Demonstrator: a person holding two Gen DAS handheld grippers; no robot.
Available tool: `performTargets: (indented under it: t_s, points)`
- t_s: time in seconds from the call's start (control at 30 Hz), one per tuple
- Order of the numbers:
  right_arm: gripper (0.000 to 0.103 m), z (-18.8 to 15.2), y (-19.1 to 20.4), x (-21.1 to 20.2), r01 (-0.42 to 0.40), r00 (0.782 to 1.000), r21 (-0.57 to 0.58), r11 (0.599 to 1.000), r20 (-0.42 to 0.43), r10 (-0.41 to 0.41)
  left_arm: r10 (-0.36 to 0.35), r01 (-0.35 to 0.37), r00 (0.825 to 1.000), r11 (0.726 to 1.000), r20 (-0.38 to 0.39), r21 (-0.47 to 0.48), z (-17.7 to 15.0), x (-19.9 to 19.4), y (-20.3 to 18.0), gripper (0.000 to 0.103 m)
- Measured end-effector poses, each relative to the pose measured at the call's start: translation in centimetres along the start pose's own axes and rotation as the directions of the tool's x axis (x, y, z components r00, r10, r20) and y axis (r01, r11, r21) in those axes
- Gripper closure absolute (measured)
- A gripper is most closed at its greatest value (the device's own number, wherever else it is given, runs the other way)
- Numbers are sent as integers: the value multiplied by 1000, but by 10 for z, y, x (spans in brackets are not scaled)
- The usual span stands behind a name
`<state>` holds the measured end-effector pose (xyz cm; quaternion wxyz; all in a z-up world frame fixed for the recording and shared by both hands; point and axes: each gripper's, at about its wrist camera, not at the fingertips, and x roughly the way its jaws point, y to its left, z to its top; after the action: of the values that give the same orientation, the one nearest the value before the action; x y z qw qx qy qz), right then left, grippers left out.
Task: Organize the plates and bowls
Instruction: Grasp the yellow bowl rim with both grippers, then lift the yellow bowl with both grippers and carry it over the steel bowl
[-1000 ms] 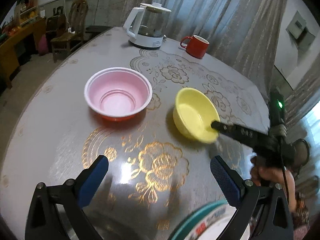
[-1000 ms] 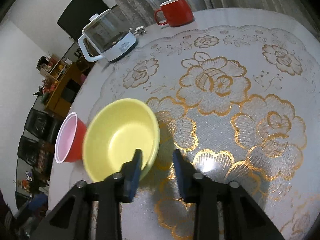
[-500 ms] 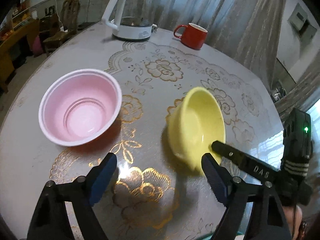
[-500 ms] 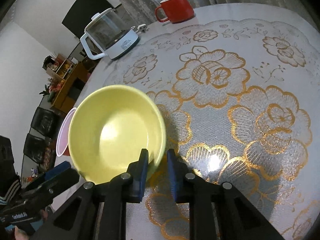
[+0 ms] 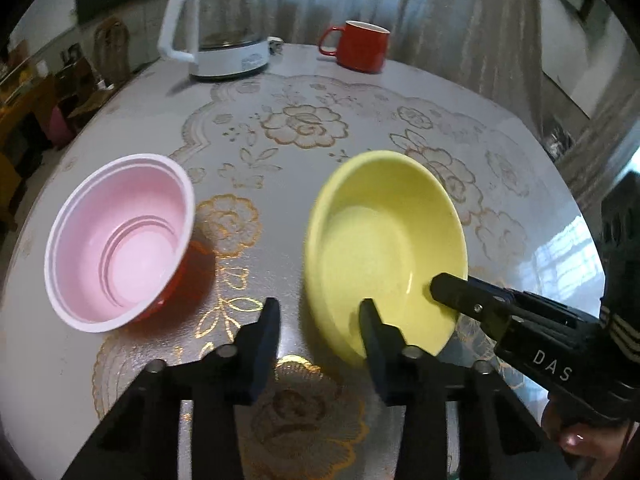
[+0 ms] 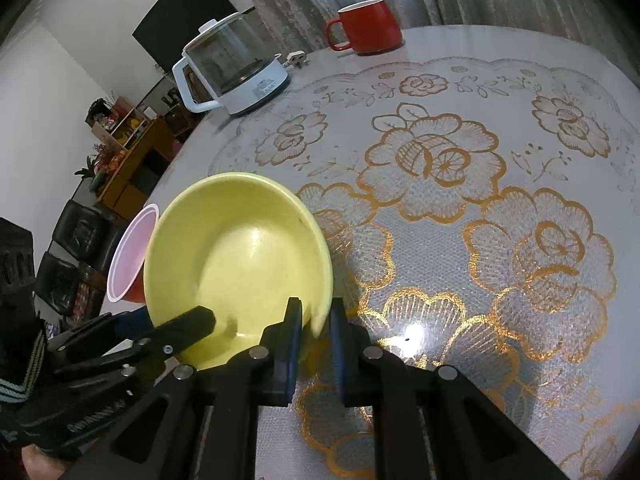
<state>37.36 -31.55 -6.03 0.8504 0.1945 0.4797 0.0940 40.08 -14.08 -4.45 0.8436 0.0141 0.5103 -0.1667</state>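
Observation:
A yellow bowl (image 5: 384, 248) is tilted up off the table, its inside facing me. My right gripper (image 6: 315, 312) is shut on its near rim; it also shows in the left wrist view (image 5: 444, 286) at the bowl's right edge. My left gripper (image 5: 320, 320) is partly closed, its jaws straddling the bowl's near-left rim, one finger inside and one outside. The bowl also shows in the right wrist view (image 6: 240, 248). A pink bowl (image 5: 120, 236) with a red outside stands upright to the left, also in the right wrist view (image 6: 128, 252).
A white electric kettle (image 5: 220, 32) and a red mug (image 5: 360, 46) stand at the far side of the round table with the gold-flowered cover (image 6: 500, 240). Chairs and shelves stand beyond the table's left edge.
My left gripper moved forward to the yellow bowl and narrowed around its near-left rim. The right gripper tilted and lifted the bowl further, keeping its grip.

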Motion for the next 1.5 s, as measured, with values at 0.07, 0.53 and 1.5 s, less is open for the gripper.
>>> performTargets:
  t_s: [0.07,0.53,1.5]
  points:
    - [90,-1,1,0,-1,1000,-3,1000,2,1,-22,22,1000,1000,-4,-11,0,1,0,73]
    - [92,-9,5,-12,10,999,-19,1000,33,-9,-67,67,998,998,4,8,-9,-7,-9,78]
    - [92,-93,88,-132,22,979,-158,987,205,11,-168,182,973,980,160,-76,-112,-130,0,78]
